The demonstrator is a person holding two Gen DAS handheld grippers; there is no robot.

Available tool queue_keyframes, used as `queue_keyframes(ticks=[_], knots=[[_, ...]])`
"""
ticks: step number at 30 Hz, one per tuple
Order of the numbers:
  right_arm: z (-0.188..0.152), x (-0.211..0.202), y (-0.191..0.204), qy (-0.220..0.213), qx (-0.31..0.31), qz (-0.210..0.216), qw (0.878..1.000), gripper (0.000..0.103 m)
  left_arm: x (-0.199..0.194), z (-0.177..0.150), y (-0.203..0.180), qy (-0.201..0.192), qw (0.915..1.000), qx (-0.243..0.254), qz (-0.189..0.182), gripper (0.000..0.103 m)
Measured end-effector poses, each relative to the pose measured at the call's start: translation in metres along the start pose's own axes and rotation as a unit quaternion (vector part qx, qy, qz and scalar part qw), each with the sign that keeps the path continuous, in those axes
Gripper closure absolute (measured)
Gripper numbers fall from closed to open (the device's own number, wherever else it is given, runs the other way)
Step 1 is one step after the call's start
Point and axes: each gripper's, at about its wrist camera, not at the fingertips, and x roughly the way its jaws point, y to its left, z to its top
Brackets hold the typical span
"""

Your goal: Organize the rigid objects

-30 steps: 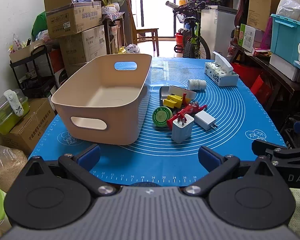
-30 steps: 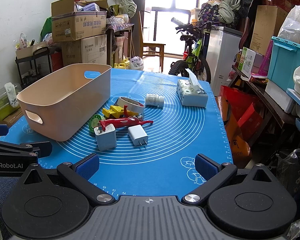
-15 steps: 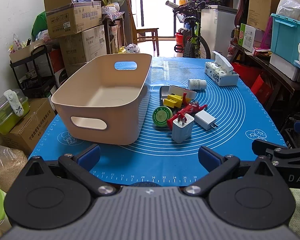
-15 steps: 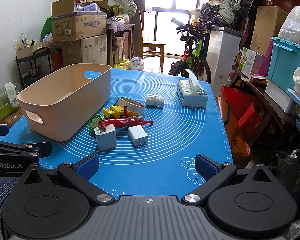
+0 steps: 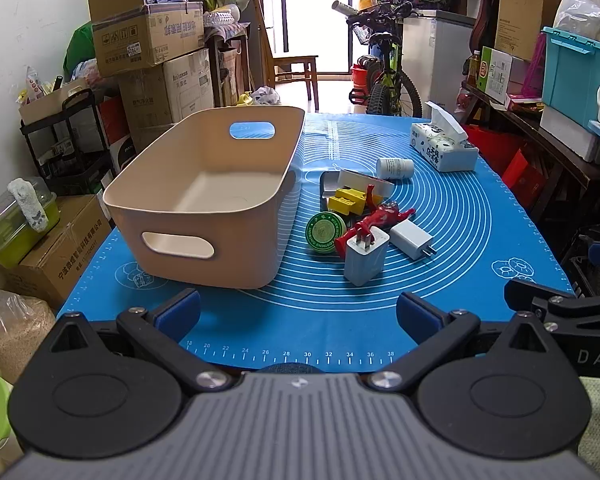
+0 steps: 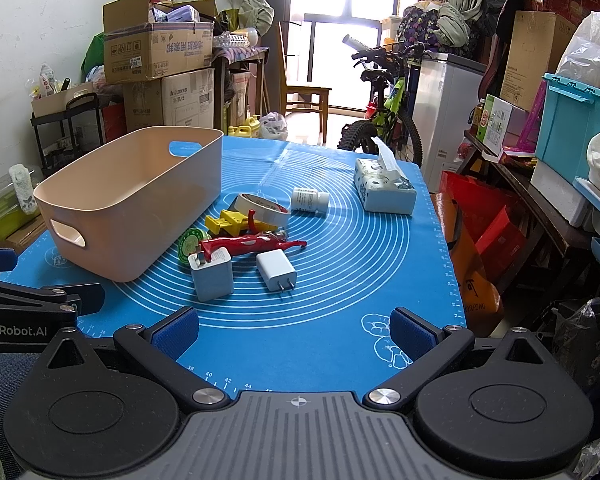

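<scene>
Both your tongs, left gripper (image 5: 298, 310) and right gripper (image 6: 294, 330), gape wide and hold nothing at the bottom of each frame. The chargers (image 5: 366, 255), red toy (image 5: 374, 218) and tin (image 5: 325, 233) cluster mid-frame right of the bin (image 5: 204, 200), handy for dropping in.

The tin (image 6: 193, 239) sits half hidden behind the charger (image 6: 211, 274); the bottle (image 6: 309, 200) label is too small to read.

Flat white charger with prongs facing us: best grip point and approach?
Take the flat white charger across its two long side faces, right claw coming down from above. It lies flat and apart from the pile, sides exposed; avoid the prongs at its near end.
</scene>
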Motion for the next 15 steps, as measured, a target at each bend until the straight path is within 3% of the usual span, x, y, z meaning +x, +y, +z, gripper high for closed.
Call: queue_keyframes(ticks=[15], knots=[[0.0012, 0.0003, -0.0001, 0.0, 0.001, 0.0, 1.0, 0.002, 0.0002, 0.0, -0.0001, 0.001, 1.0, 0.0, 0.0, 0.0]])
